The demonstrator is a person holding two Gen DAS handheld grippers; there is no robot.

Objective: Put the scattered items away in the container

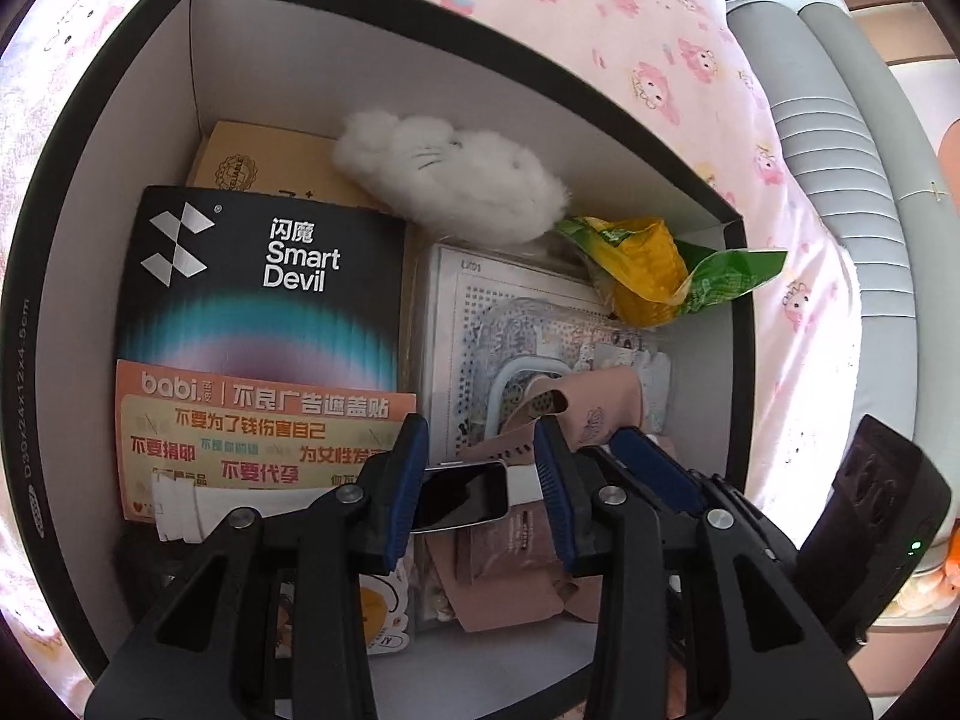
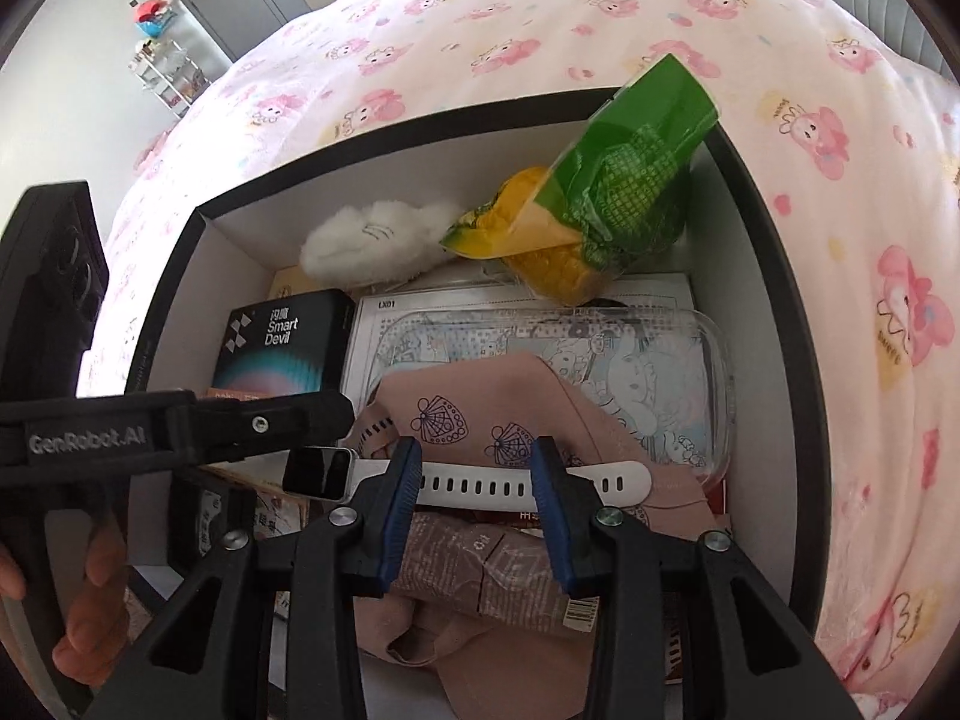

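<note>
Pink bedspread [image 2: 540,18] under box [image 2: 774,252]; watch [image 2: 480,483] lies crosswise over contents, strap spanning right gripper [image 2: 474,495], face inside left gripper [image 1: 480,492]; both half-open, neither clamping.

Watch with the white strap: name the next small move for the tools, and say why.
Probably lift both tools straight up out of the box. The watch already seems to lie inside on the pink cloth. Its strap runs crosswise under the right tool's open fingers, ungripped. Whether the left tool pinches the watch face is unclear.
</note>
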